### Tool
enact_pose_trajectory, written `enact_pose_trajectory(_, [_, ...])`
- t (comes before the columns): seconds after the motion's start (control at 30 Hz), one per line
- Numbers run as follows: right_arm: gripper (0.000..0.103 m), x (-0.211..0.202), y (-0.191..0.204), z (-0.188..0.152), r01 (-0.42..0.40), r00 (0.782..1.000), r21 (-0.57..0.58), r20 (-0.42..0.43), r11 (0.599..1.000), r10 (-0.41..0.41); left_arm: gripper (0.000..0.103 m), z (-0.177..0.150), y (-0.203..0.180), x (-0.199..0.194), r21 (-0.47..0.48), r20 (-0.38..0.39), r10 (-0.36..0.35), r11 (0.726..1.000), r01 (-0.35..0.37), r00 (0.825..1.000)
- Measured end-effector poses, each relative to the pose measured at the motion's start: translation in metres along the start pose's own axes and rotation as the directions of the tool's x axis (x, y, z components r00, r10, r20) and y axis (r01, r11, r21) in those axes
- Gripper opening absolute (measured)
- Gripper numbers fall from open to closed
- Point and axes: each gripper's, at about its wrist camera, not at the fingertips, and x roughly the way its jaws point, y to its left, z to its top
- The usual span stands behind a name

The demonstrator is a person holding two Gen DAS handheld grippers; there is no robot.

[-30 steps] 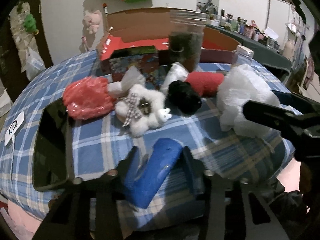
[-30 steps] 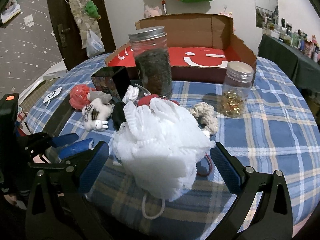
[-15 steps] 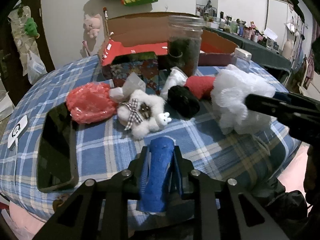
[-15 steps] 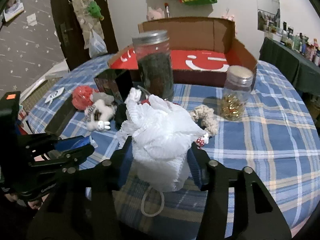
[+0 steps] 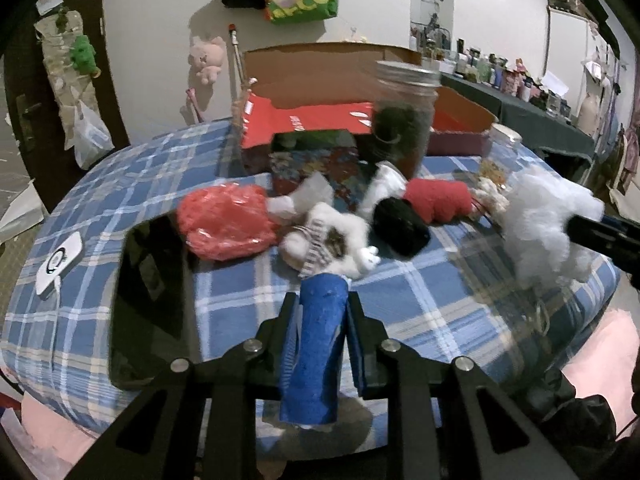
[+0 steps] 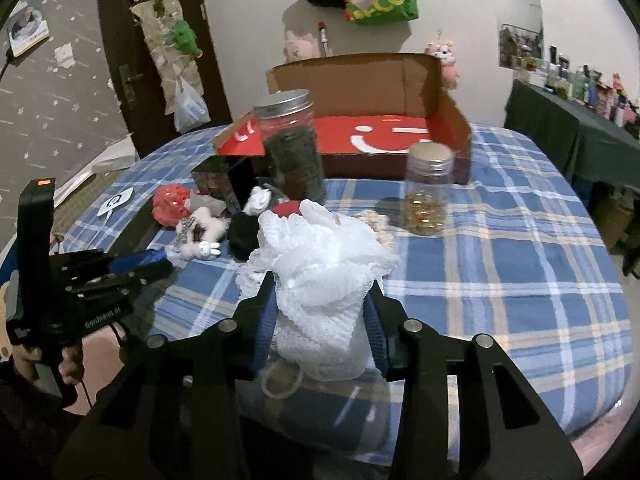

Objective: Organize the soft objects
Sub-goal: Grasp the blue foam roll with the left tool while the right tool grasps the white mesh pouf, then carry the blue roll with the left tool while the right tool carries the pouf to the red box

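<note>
Item one: my left gripper (image 5: 320,320), low centre of frame, is clamped on a rolled blue foam cylinder (image 5: 318,344), lifted for sorting.

Item two: my right gripper (image 6: 322,320), jaws just closing, squeezes a white mesh bath pouf (image 6: 320,276), low centre.

Destination, presumably: open red-lined cardboard box (image 6: 372,136), upper centre.

Surface: blue plaid tablecloth (image 6: 500,248) carrying jars and plush toys; cluttered room, dark door upper left.

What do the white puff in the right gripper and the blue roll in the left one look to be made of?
White puff: gathered nylon-type mesh, matte, likely a bath pouf; ruffled netting and a cord loop show, and it squashes between the pads. Blue roll: looks like soft rolled cloth or foam with a faintly speckled matte face; which of the two I cannot tell.
</note>
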Motion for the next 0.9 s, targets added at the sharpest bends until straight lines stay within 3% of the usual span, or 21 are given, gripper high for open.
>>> enact_pose_trajectory(0.4, [0.038,-0.023,-0.039,0.002,0.114,0.992,0.063,0.044,0.992,-0.117,0.024,0.011,0.033,0.003,-0.047,0.007,0.061,0.997,-0.060,0.998])
enact_pose_trajectory(0.9, [0.038,-0.037,-0.086,0.027,0.237,0.963,0.104,0.102,0.966,-0.248,0.024,0.043,0.070,0.020,-0.061,0.008,0.100,0.993,-0.099,0.995])
